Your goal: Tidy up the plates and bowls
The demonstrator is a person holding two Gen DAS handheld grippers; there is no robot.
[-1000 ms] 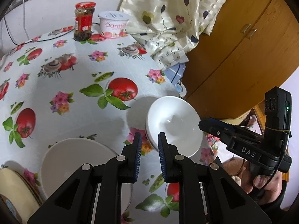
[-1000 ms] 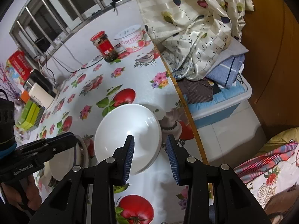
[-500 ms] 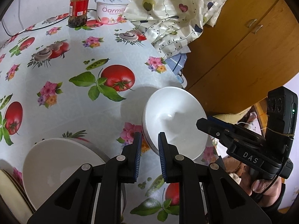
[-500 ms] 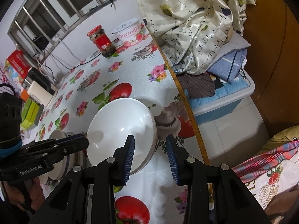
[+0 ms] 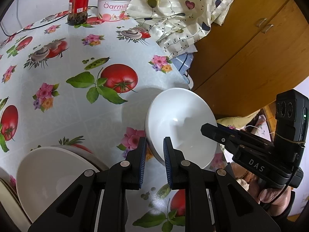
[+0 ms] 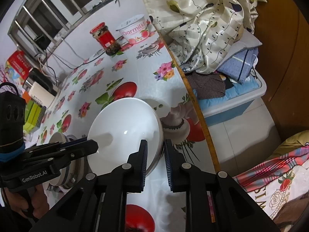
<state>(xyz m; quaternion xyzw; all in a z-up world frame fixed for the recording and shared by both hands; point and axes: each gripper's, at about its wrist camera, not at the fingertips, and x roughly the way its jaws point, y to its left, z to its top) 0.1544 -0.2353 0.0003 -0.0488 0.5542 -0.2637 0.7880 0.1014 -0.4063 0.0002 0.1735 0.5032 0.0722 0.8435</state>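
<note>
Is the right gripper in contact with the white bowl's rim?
Touching. In the right wrist view the white bowl's rim sits between the jaws of the right gripper, its wall filling the gap from pad to pad.

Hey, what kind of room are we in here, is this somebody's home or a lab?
Most likely a lived-in home. A table with a tomato-print tablecloth holds a sauce jar and a yogurt tub; beside it are a patterned curtain and folded clothes in a bin.
</note>
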